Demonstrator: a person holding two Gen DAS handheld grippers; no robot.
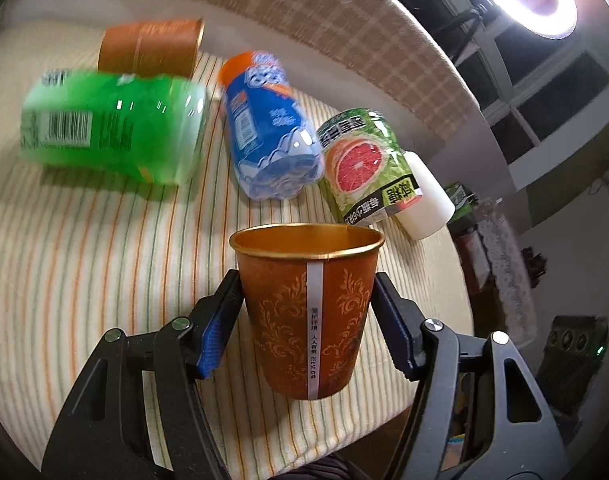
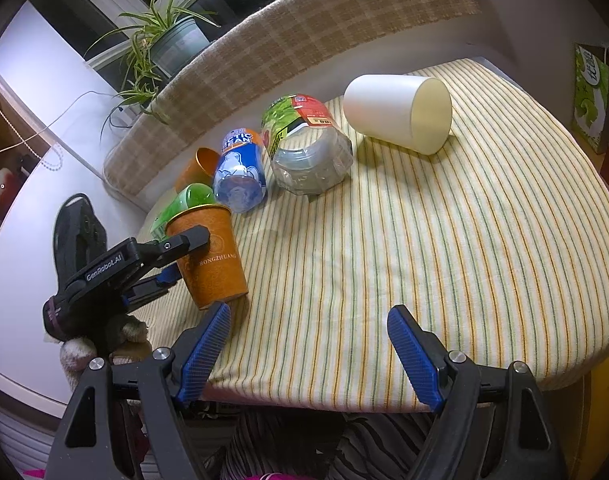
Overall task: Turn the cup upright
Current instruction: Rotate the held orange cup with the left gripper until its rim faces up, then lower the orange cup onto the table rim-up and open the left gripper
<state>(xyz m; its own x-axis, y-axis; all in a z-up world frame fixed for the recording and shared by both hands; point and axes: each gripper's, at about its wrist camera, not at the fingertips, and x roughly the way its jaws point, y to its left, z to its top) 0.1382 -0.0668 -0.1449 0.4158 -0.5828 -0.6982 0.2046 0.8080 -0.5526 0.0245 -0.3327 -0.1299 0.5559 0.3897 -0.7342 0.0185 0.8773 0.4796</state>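
An orange patterned paper cup (image 1: 308, 312) stands mouth up, near upright, between the fingers of my left gripper (image 1: 307, 312), which is shut on its sides. In the right wrist view the same cup (image 2: 210, 258) is held slightly tilted at the striped cloth's left edge, its base at or just above the cloth. My right gripper (image 2: 309, 354) is open and empty over the cloth's front edge. A white cup (image 2: 398, 118) lies on its side at the back right. A second orange cup (image 1: 152, 46) lies on its side at the back left.
A green cup (image 1: 112, 124), a blue labelled cup (image 1: 270, 128) and a grapefruit-labelled clear cup (image 1: 364, 168) lie on their sides on the striped cloth (image 2: 444, 248). A checked cushion (image 2: 304, 40) runs behind them. A potted plant (image 2: 164, 40) stands beyond it.
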